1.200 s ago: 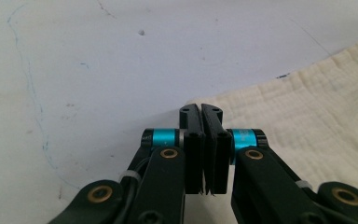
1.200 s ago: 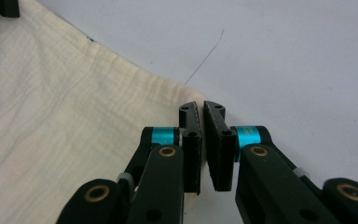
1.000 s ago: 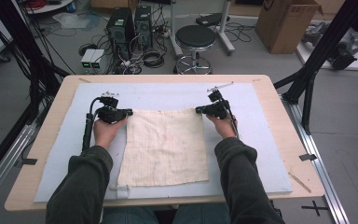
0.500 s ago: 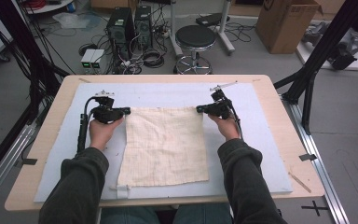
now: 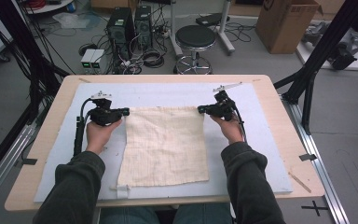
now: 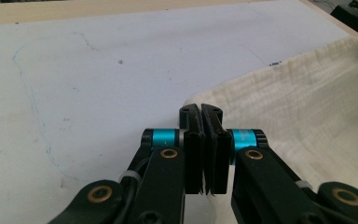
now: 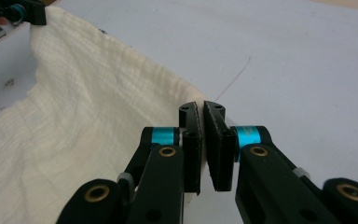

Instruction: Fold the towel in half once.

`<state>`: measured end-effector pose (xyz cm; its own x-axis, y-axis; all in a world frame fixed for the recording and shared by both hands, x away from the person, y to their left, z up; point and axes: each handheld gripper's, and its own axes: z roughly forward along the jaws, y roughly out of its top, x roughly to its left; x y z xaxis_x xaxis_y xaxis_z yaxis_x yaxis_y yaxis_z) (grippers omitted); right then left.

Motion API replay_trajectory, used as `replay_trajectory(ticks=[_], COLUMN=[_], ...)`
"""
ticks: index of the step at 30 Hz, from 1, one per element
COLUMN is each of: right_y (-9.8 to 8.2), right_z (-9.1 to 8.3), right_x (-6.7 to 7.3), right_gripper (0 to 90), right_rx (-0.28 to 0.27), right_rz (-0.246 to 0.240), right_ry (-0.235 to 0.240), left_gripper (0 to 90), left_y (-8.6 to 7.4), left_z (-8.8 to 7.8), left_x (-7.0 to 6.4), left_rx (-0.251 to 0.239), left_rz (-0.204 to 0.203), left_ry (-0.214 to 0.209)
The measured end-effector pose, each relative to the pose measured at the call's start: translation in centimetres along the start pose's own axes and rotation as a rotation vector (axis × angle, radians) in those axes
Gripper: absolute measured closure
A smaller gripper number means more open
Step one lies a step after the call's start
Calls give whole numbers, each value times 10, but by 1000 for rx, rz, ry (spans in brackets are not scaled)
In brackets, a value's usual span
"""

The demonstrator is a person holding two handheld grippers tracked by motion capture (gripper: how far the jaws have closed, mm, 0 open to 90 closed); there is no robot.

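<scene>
White mat (image 5: pixel 261 154), cloth (image 5: pixel 165 144) far corners lifted slightly since earlier, both grippers clamped.

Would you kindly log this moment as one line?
left hand-held gripper: shut on cream square cloth corner | right hand-held gripper: shut on other far corner

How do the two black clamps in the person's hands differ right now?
The left gripper pinches the cloth's far left corner; the right gripper pinches its far right corner. The left gripper's pads meet flush; the right gripper's splay slightly. Both are shut on the cloth.
</scene>
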<state>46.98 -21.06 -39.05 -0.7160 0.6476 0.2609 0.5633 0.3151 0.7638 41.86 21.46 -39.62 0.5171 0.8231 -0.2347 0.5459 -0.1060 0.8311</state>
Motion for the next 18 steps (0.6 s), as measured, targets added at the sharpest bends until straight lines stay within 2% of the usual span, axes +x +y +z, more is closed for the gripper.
replay_trajectory(ticks=[7, 14, 18], right_y=[3, 2, 0], right_z=[-9, -17, -21], right_x=[8, 14, 18], right_gripper=[855, 855, 855], right_rx=[-33, -45, -58], right_rz=[-19, -33, -37], right_ry=[26, 44, 55], left_gripper=[872, 872, 872], left_y=[2, -1, -2], left_z=[-7, -15, -19], left_x=[-6, -5, -7], left_rx=[-4, -24, -23], left_rz=[19, 2, 10], left_ry=[-14, -28, -34])
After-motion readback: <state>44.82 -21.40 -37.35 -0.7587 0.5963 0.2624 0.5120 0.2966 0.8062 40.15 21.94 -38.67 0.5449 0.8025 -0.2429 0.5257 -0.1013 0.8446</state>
